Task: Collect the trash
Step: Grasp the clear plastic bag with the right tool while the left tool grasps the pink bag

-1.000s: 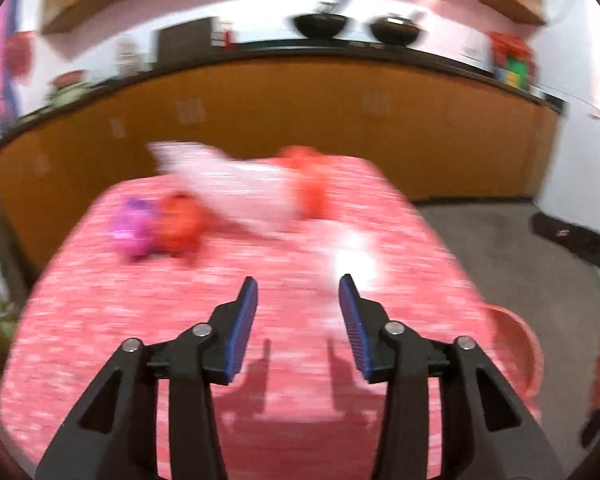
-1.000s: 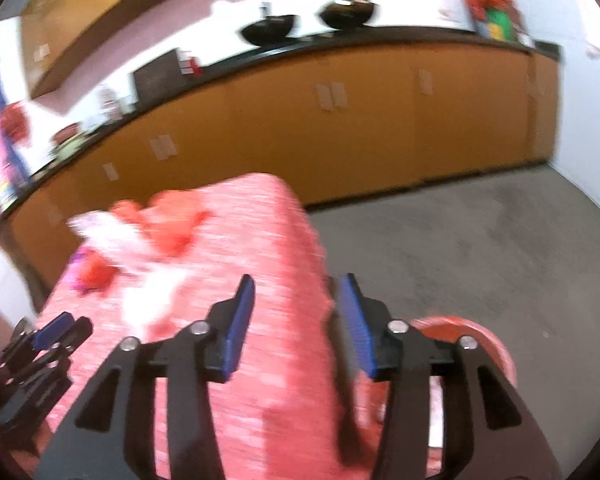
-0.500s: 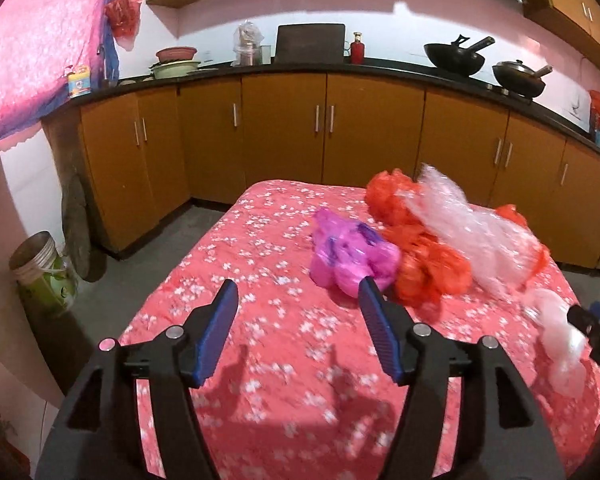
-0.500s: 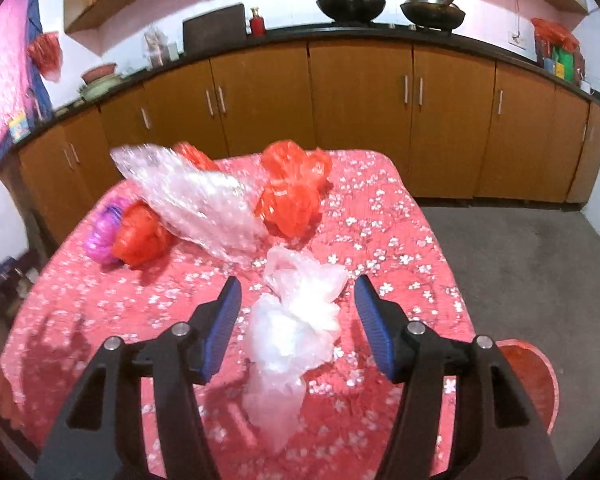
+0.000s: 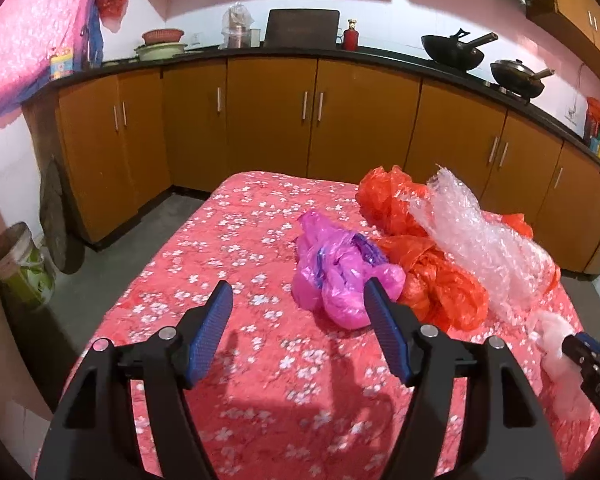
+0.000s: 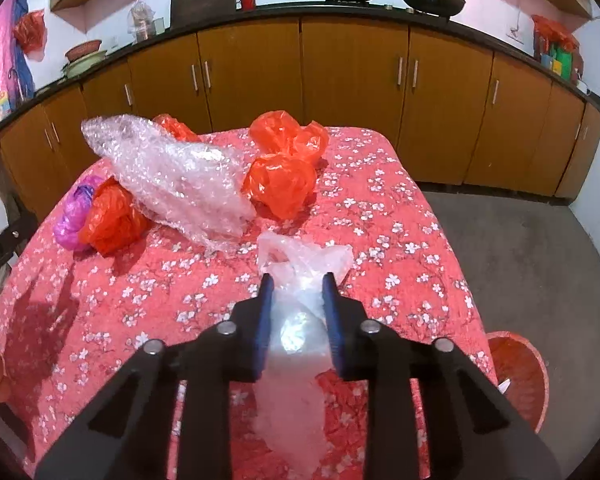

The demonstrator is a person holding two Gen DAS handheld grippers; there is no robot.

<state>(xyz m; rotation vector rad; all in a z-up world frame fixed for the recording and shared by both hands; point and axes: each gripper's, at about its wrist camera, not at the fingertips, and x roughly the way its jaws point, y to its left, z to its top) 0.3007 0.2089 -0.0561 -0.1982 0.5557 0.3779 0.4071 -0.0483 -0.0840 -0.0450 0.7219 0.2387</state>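
Note:
Crumpled plastic trash lies on a red flowered tablecloth [image 5: 228, 248]. My left gripper [image 5: 298, 308] is open and empty, just in front of a pink-purple bag [image 5: 340, 276]. Behind that bag lie orange bags [image 5: 440, 280] and a bubble wrap sheet [image 5: 480, 236]. My right gripper [image 6: 298, 284] has its jaws closed around a clear white plastic bag [image 6: 296, 320] lying on the cloth. The right wrist view also shows the bubble wrap [image 6: 180, 176], orange bags [image 6: 280, 180] and the pink bag [image 6: 74, 216].
A red basket [image 6: 520, 376] stands on the floor right of the table [image 6: 420, 216]. Orange cabinets [image 5: 268, 120] run along the wall behind. A small bucket [image 5: 18, 268] stands on the floor at the left.
My right gripper has moved forward and closed on the clear white bag. My left gripper has moved a little closer to the pink bag.

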